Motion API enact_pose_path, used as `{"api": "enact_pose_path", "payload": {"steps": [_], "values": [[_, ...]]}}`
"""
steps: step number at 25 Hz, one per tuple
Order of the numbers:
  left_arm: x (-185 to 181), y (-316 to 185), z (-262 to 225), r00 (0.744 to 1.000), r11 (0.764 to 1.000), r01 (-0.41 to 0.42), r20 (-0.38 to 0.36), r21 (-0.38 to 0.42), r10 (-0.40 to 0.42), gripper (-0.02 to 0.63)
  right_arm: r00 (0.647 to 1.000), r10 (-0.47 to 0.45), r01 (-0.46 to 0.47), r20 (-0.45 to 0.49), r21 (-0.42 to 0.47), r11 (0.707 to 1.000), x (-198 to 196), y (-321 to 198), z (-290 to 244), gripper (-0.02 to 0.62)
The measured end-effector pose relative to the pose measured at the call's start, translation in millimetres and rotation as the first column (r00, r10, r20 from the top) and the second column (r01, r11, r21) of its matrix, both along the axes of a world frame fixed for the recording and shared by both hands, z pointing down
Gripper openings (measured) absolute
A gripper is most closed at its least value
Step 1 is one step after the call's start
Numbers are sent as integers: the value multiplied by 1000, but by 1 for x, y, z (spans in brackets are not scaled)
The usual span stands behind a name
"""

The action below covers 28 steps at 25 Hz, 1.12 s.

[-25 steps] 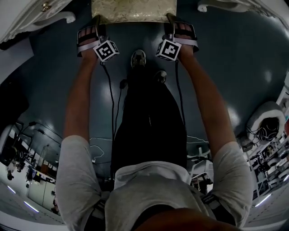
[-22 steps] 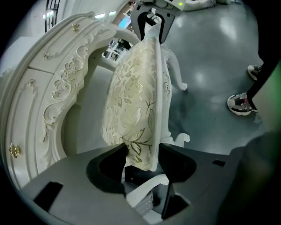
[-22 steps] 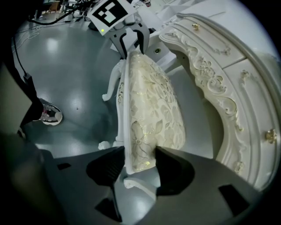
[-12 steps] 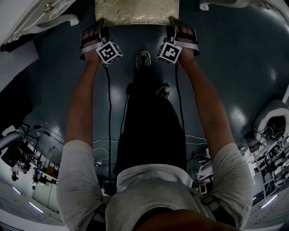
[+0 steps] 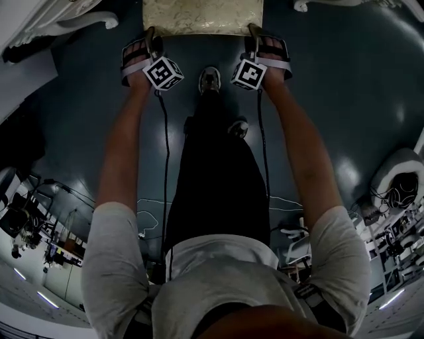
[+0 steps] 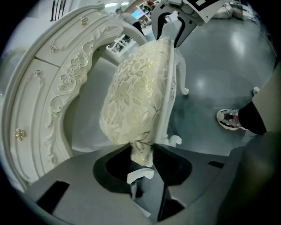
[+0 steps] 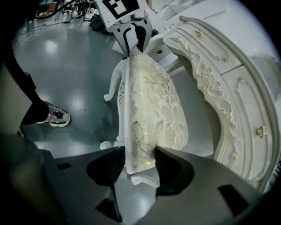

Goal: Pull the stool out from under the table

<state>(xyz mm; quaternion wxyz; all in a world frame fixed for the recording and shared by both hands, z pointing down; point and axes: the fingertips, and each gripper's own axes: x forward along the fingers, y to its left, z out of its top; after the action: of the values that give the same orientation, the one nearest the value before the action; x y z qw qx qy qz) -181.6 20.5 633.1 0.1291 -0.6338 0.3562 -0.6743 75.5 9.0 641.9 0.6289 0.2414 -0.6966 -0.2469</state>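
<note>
The stool (image 5: 202,16) has a cream cushion with a gold leaf pattern and a white carved frame. It stands at the top of the head view, in front of the white ornate table (image 5: 66,16). My left gripper (image 5: 150,36) is at its front left corner and my right gripper (image 5: 254,34) at its front right corner. In the left gripper view the cushion corner (image 6: 141,149) sits between the closing jaws of the left gripper (image 6: 142,160), touching both pads. In the right gripper view the right gripper (image 7: 140,163) is shut on the stool's edge (image 7: 139,149).
The table's carved apron and drawers curve round the stool (image 6: 57,88) (image 7: 219,83). The person's shoes (image 5: 210,79) stand on the dark glossy floor just behind the stool. Cables hang from both grippers. Cluttered benches and a round white device (image 5: 397,182) lie at the edges.
Both grippers have stayed at the stool's front corners. The person's feet have shifted, the front shoe moving a little toward the stool. The table's curled leg has slid slightly up the view.
</note>
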Motion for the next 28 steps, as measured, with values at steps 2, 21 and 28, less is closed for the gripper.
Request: {"api": "enact_pose_path", "payload": {"steps": [2,21,28], "values": [[1,3,-3,1000,1000,24,-8,16,-23,144,1000,-6,6,5,-1,1000,0,4,-1,227],[4,6,-3,999,999,-30,34,30,29,149,999,7,-10,35,77,997,6,26,-15,138],[-7,-1,1,984,991,124,-134,40,-118,183,907,269,-257,326,-78,963,11,15,-15,164]]}}
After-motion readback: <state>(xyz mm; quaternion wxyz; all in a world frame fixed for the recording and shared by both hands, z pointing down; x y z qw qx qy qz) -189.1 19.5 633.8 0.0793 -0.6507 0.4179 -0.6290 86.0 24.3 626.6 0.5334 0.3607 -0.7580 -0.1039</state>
